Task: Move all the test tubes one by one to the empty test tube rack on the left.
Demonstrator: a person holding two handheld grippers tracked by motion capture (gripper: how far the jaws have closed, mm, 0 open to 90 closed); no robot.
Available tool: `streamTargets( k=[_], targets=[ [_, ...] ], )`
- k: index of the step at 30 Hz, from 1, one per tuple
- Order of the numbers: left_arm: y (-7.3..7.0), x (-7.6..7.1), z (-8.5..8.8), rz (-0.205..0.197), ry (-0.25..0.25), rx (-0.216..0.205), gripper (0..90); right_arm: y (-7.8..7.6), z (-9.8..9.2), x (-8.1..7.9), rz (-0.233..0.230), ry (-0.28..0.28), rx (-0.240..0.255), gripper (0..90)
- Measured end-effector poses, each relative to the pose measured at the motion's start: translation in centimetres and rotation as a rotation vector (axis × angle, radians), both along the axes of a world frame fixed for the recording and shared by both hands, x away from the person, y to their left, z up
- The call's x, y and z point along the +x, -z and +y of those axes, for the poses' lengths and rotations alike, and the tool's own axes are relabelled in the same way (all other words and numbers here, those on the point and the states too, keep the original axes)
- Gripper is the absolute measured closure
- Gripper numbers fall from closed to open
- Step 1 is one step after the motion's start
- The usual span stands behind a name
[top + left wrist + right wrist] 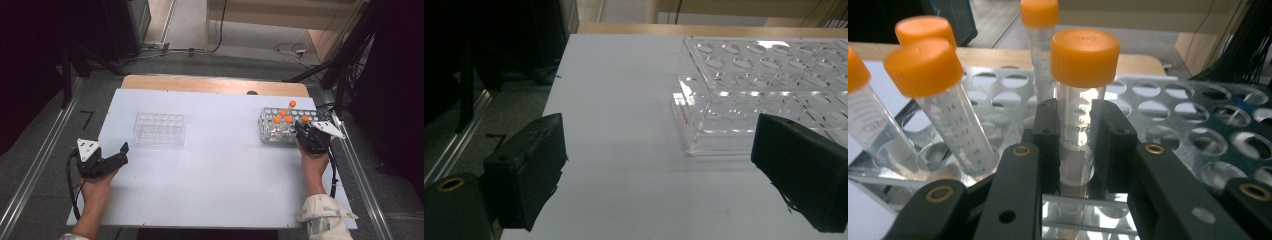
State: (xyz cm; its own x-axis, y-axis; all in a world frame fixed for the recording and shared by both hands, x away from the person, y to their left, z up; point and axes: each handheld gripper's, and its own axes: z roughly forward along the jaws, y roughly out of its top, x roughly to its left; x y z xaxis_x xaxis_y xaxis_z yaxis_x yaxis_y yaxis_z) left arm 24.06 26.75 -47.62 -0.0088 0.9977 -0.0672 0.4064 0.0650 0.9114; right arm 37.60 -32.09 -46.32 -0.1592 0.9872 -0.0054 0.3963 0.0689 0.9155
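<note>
- Right gripper [1074, 145]: jaws closed on the shaft of an orange-capped tube [1080, 95], pads pressing just below the cap. The tube stands upright in the loaded rack [320, 116] at the right side of the table [220, 180].
- Left gripper [659, 170]: jaws wide apart, nothing between them; it rests near the table's left edge, facing the empty clear rack [160, 128], which stands left of centre.
- Step in hand, as I judge it: lifting the gripped tube out of its well, probably for transfer to the empty rack.
- To do it well: pull straight up along the tube's axis until the tip clears the top plate; any tilt could bind it in the hole or drag the rack. Keep clear of the leaning tube [943, 110] just beside the jaws on the left.
- Keep the grip firm; a smooth plastic shaft may slip.
- Hidden: the tube's lower end sits behind the jaws, so its depth in the well cannot be read.
- Whether the tube holds liquid is unclear; printed graduations are partly legible only.
- In the high view the hand covers the grip, and the total of tubes in the rack is hard to count.
</note>
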Motion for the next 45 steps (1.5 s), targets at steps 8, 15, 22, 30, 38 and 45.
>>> streamTargets(
  k=[8,15,22,30,38,45],
  targets=[
    [0.1,0.0,0.2,0.007,-0.022,-0.002,8.7,-2.4,-0.4,-1.1,-0.088,0.005,0.052,71.7],
    [0.0,-0.1,0.0,0.002,-0.018,0.003,8.6,-3.5,-0.3,-1.9,-0.104,0.002,0.067,71.7],
    [-0.1,-0.1,-0.3,0.001,0.003,0.013,8.6,-4.3,0.3,-3.3,-0.126,-0.040,0.046,71.7],
    [-0.6,-0.4,-0.8,-0.014,0.006,0.021,8.6,-4.7,1.4,-5.1,-0.108,-0.086,0.041,71.8],
    [-1.3,-0.1,-2.8,-0.003,0.090,-0.011,8.5,-4.0,3.2,-6.6,-0.065,-0.153,0.044,71.8],
    [-1.7,0.6,-5.6,0.005,0.194,-0.008,8.5,-3.7,5.6,-7.1,-0.052,-0.229,0.037,71.8]
  ],
)
